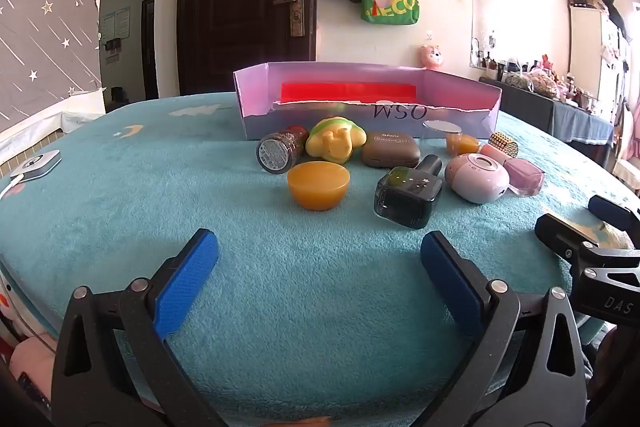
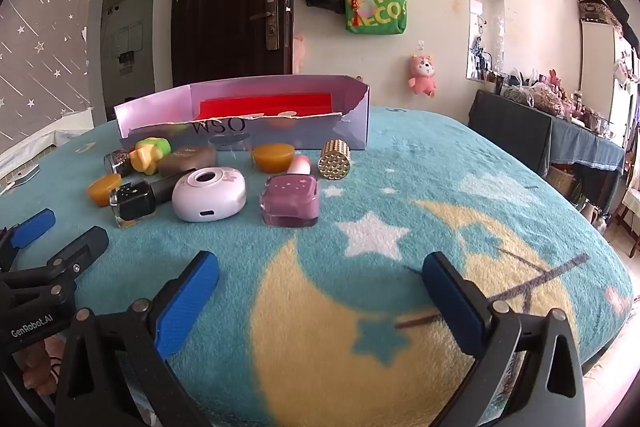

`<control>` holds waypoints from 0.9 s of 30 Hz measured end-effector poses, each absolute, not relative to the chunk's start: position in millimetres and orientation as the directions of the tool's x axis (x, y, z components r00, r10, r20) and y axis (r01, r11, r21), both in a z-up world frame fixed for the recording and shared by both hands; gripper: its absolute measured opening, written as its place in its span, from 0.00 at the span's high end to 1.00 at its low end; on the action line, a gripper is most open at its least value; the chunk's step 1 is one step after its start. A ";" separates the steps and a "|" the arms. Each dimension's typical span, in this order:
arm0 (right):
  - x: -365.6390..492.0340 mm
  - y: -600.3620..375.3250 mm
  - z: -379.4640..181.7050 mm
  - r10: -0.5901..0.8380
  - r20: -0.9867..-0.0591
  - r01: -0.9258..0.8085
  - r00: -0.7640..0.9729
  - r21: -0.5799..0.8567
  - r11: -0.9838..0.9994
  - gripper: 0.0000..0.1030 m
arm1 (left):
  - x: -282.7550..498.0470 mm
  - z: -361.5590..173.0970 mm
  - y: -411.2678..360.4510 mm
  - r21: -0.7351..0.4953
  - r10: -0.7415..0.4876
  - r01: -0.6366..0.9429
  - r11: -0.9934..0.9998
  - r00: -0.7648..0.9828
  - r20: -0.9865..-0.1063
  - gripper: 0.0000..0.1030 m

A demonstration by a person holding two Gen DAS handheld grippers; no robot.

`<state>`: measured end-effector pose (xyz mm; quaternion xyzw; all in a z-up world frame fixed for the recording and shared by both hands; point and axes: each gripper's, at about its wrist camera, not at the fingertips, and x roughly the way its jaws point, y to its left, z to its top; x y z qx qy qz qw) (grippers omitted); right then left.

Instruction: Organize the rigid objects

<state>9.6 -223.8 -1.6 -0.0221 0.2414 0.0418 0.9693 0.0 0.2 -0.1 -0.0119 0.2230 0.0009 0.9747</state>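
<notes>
both jaws wide, nothing held

left gripper [image 1: 319, 263] and right gripper [image 2: 320, 285] stand spread and empty. ahead of both jaws, small things cluster before the torn box [image 1: 368, 99] — the black glass bottle [image 1: 408, 193] nearest the left jaws looks heavy, slick, breakable; grip its flat sides.

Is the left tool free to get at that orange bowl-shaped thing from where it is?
Probably yes. The left tool stands open with nothing in it, and only bare blanket lies between it and the orange bowl-shaped piece. The dark square bottle sits off to one side, apart from it.
</notes>
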 end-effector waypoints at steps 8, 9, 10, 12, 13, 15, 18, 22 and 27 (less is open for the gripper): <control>9.7 -223.6 -1.6 0.067 -0.466 -0.092 0.882 -0.031 0.995 0.00 | 0.0 0.0 0.1 -0.018 0.000 -0.008 1.000 0.900 -0.435 0.00; 9.8 -223.6 -1.6 0.067 -0.467 -0.092 0.882 -0.030 0.995 0.00 | -0.1 0.1 0.7 -0.020 -0.002 -0.008 1.000 0.901 -0.435 0.00; 9.7 -223.6 -1.5 0.067 -0.467 -0.092 0.882 -0.030 0.995 0.00 | -0.1 0.1 0.6 -0.019 -0.001 -0.008 1.000 0.901 -0.435 0.00; 9.8 -223.6 -1.5 0.067 -0.468 -0.091 0.881 -0.029 0.995 0.00 | -0.1 0.1 0.7 -0.019 -0.001 -0.008 1.000 0.900 -0.435 0.00; 9.8 -223.6 -1.5 0.067 -0.468 -0.091 0.881 -0.029 0.995 0.00 | -0.1 0.1 0.6 -0.019 -0.001 -0.008 1.000 0.900 -0.435 0.00; 9.8 -223.6 -1.5 0.067 -0.468 -0.091 0.881 -0.029 0.995 0.00 | -0.1 0.1 0.6 -0.018 -0.001 -0.008 1.000 0.900 -0.435 0.00; 9.8 -223.6 -1.5 0.067 -0.468 -0.091 0.881 -0.030 0.995 0.00 | -0.1 0.1 0.6 -0.018 -0.001 -0.008 1.000 0.900 -0.436 0.00; 9.7 -223.7 -1.4 0.067 -0.468 -0.091 0.881 -0.029 0.995 0.00 | -0.1 0.2 0.9 -0.018 -0.001 -0.008 1.000 0.900 -0.436 0.00; 9.5 -223.9 -1.4 0.067 -0.468 -0.091 0.881 -0.029 0.995 0.00 | -0.1 0.1 0.6 -0.018 -0.001 -0.008 1.000 0.900 -0.436 0.00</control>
